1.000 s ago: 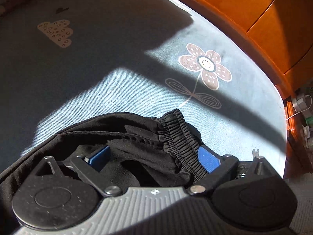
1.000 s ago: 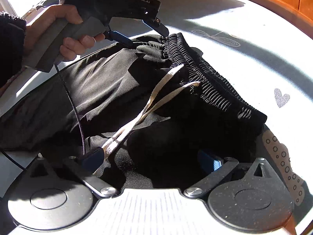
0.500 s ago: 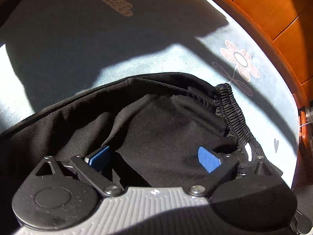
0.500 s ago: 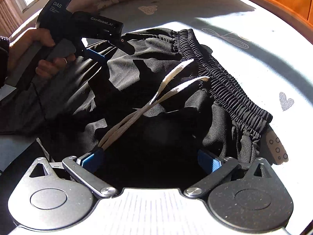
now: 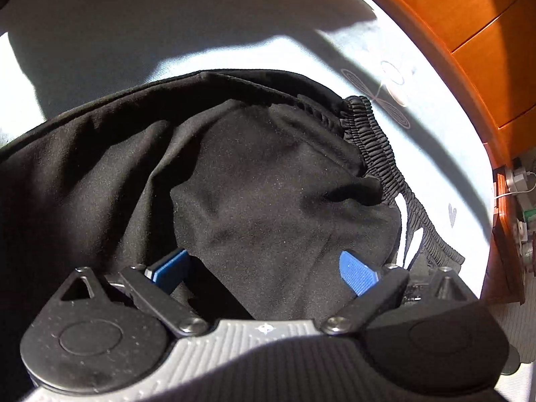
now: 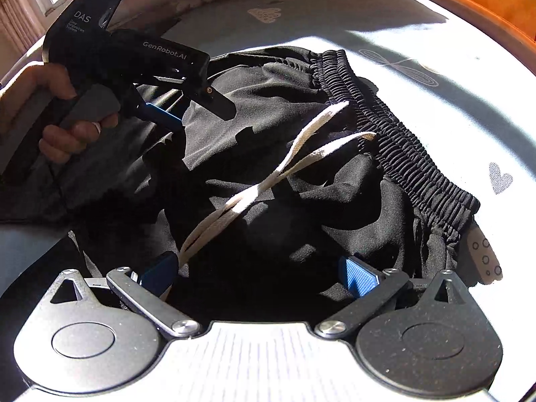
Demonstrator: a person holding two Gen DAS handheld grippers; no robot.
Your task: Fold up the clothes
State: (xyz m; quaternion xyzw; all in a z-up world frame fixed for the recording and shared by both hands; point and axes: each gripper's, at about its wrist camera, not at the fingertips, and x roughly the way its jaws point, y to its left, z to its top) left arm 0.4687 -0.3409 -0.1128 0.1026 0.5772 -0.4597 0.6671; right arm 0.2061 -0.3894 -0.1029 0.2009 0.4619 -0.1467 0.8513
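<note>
We have the black fabric trousers with a ribbed elastic waistband (image 6: 395, 154) lying crumpled on the pale blue printed bed sheet (image 5: 234, 26), waistband running 12 to 4 o'clock in the right wrist view. Two cream flat drawstring ends (image 6: 268, 184) trail across the front toward 7 o'clock.

Left hand-held gripper (image 5: 264, 268): blue pads spread wide, loose cloth bulging between them, nothing pinched. Right hand-held gripper (image 6: 261, 274): also spread, hovering over the dark middle of the garment; drawstring tips lie next to its left pad, apparently not clamped.

Our read: we're at the flatten-and-grab stage, no fold made yet. To do it well:
- pinch the waistband itself at both corners, not the slack cloth below it
- keep the drawstrings out of the pinch, tuck them inward
- pull taut and lay flat before folding leg over leg

Hard to make out:
- legs run off at 9 o'clock, hems not visible
- centre of the garment sits in deep shadow, layers unreadable
- whether either lower pad touches cloth: can't tell
- orange wooden bed frame (image 5: 469, 33) cuts the view at 2 o'clock
</note>
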